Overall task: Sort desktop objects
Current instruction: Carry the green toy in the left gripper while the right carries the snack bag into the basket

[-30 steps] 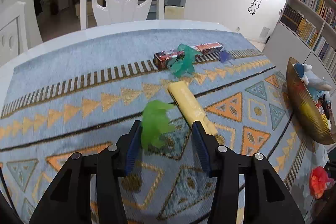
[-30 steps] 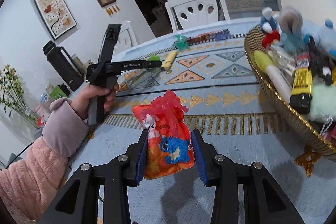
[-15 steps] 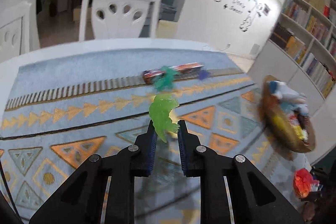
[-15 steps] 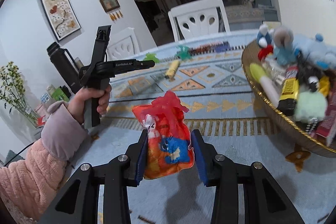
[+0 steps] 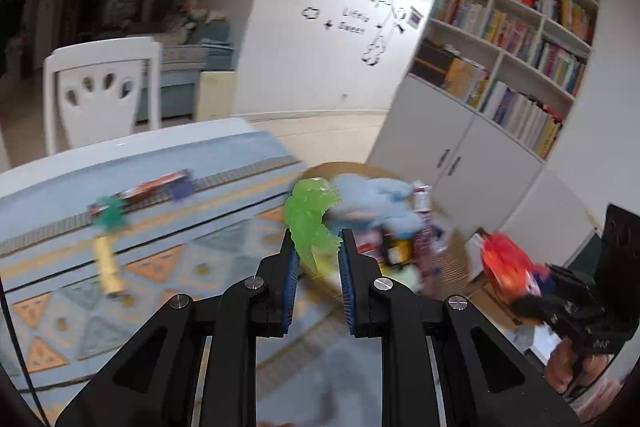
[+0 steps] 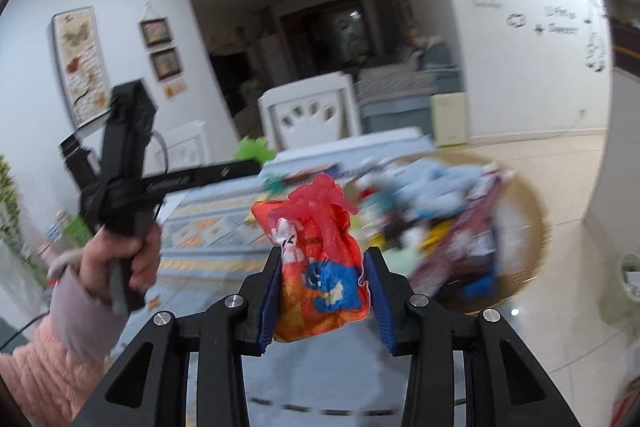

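My left gripper (image 5: 316, 251) is shut on a light green toy dinosaur (image 5: 310, 219) and holds it in the air beside the round woven basket (image 5: 460, 267). My right gripper (image 6: 320, 291) is shut on a red-orange snack bag with a blue cartoon animal (image 6: 320, 259), lifted near the basket (image 6: 528, 227). The basket is full of plush toys and packets. In the right wrist view the left gripper (image 6: 256, 163) carries the green dinosaur (image 6: 252, 149). In the left wrist view the right gripper (image 5: 516, 291) holds the red bag (image 5: 504, 263).
On the patterned blue table mat (image 5: 200, 239) lie a yellow tube (image 5: 106, 263), a dark green toy dinosaur (image 5: 110, 213) and a long red packet (image 5: 156, 185). A white chair (image 5: 100, 95) stands behind the table. A bookshelf (image 5: 512, 59) fills the right wall.
My left gripper closed on the green dinosaur, lifted it off the mat and swung right toward the basket. My right gripper, still holding the red bag, rose and turned toward the basket.
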`<state>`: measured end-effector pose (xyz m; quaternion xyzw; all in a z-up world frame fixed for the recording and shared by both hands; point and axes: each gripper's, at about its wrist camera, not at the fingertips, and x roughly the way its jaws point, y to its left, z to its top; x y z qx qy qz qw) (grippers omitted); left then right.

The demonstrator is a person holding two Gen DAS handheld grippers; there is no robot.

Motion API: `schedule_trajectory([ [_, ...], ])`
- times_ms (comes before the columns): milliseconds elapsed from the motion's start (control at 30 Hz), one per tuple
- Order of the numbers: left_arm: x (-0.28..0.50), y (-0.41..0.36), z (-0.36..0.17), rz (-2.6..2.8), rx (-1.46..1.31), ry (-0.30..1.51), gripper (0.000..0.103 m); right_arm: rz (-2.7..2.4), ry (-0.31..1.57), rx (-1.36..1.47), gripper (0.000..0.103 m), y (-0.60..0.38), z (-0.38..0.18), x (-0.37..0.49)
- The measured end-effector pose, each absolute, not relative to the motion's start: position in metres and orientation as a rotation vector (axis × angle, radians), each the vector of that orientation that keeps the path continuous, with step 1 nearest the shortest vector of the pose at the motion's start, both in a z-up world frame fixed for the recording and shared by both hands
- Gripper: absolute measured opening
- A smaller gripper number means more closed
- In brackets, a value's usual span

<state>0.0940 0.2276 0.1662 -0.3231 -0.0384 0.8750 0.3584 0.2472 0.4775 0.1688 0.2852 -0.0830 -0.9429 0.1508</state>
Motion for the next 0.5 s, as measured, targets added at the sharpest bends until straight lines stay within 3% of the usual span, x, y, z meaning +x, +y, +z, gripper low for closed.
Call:
schedule_trajectory([
  [267,0.090,0.300,0.153,2.186,-0.860,-0.074,0.016,-2.800,-0.356,0.850,0.039,0.535,0.183,0.215],
  [500,0.076,0.313,0.139,2.175,-0.882,-0.096,0.017,-2.770,-0.423,0.911,0.042,0.541,0.163,0.183],
])
